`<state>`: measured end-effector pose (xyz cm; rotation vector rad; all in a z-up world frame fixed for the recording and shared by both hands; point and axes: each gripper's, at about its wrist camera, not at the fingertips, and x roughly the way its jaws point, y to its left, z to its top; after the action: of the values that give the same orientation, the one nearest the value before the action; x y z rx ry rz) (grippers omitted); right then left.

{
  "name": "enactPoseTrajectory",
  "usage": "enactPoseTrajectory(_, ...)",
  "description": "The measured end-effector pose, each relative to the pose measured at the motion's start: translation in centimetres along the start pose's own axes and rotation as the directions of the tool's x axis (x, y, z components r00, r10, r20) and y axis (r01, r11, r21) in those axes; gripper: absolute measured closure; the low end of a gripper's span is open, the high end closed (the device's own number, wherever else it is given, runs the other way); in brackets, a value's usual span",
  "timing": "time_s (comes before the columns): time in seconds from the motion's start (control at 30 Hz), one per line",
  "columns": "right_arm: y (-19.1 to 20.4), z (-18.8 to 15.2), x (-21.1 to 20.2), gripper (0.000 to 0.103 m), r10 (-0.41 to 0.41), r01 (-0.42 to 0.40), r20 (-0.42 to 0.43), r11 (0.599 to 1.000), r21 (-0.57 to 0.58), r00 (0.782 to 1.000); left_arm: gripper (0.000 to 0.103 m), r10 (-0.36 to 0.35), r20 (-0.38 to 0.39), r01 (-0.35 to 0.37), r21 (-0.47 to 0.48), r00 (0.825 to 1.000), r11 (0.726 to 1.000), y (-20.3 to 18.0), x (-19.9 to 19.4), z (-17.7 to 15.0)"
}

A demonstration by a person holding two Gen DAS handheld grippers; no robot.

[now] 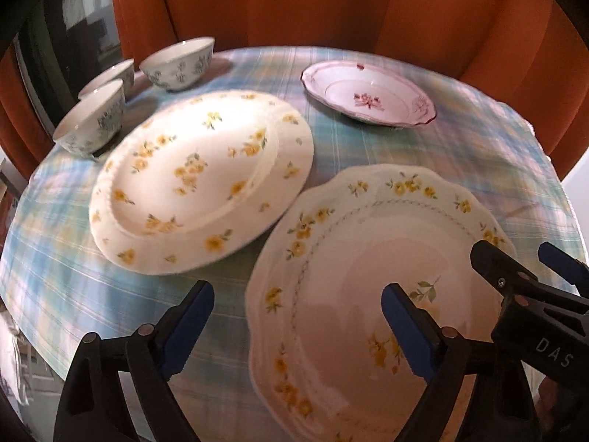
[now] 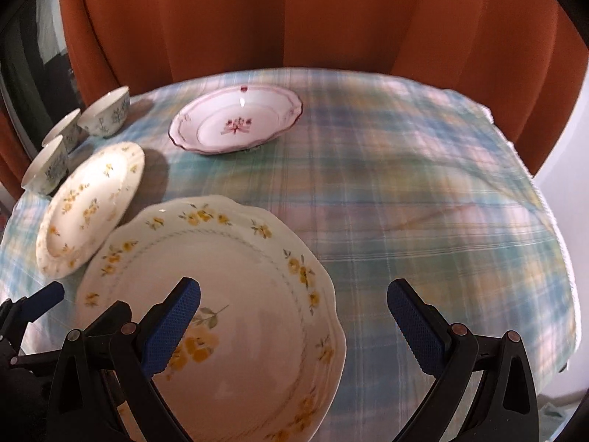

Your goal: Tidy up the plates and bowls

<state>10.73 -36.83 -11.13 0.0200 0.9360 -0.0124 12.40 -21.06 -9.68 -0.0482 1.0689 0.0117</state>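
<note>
Plainly, "DAS" in white on the right gripper (image 1: pixel 526 261), above scalloped plate (image 1: pixel 353 294).

A plaid tablecloth (image 2: pixel 405 184) covers the table; orange curtains (image 2: pixel 294 18) hang behind it.

A round counter (image 2: pixel 405 184) covered w/ a plaid cloth (image 1: pixel 460 169) in pale blue, green, pink and yellow stripes; the cloth hangs over the edge. Behind it, rust-orange curtains (image 2: pixel 294 18) hang in deep vertical folds across most of the bkgd. At far left, a dark window pane (image 1: pixel 73 44) shows dim reflections. At far right, past the curtain edge, a strip of plain white wall (image 2: pixel 563 221). Warm light falls from the left, leaving soft shadows on the cloth. Both views slightly blurred.
</note>
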Motion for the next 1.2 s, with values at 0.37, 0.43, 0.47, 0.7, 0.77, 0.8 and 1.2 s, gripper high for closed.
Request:
enactPoseTrajectory(0.37, -0.4, 0.6, 3.7, 0.01, 0.069, -0.07, -0.099, 0.997, -0.011, 0.993, 0.024, 0.021, -0.072, -0.023, -0.03, 0.997, 0.999, -1.0, 2.0, 0.2)
enactPoseTrajectory(0.43, -0.5, 0.7, 4.1, 0.015, 0.094, -0.095, -0.114, 0.995, -0.003, 0.989, 0.024, 0.023, -0.068, -0.025, -0.025, 0.997, 0.999, -1.2, 2.0, 0.2)
enactPoseTrajectory(0.47, -0.5, 0.7, 4.3, 0.017, 0.104, -0.105, -0.123, 0.994, 0.001, 0.987, 0.023, 0.027, -0.066, -0.029, -0.027, 0.997, 0.999, -1.3, 1.9, 0.1)
enactPoseTrajectory(0.7, 0.0, 0.8, 4.8, 0.032, 0.135, -0.137, -0.146, 0.991, -0.003, 0.98, 0.022, 0.034, -0.048, -0.035, -0.022, 0.998, 0.999, -1.8, 2.3, 0.5)
enactPoseTrajectory(0.77, 0.0, 0.8, 4.8, 0.032, 0.126, -0.127, -0.154, 0.992, 0.003, 0.98, 0.022, 0.029, -0.051, -0.03, -0.023, 0.998, 0.999, -1.9, 2.4, 0.5)
enactPoseTrajectory(0.8, 0.0, 0.8, 4.8, 0.032, 0.124, -0.125, -0.158, 0.992, 0.005, 0.98, 0.022, 0.027, -0.05, -0.028, -0.019, 0.998, 0.999, -2.0, 2.4, 0.5)
enactPoseTrajectory(1.2, -2.7, 1.1, 2.0, 0.031, 0.089, -0.077, -0.134, 0.993, 0.092, 0.987, 0.022, -0.046, 0.006, 0.045, 0.048, 0.999, 0.998, -3.8, 0.4, 1.4)
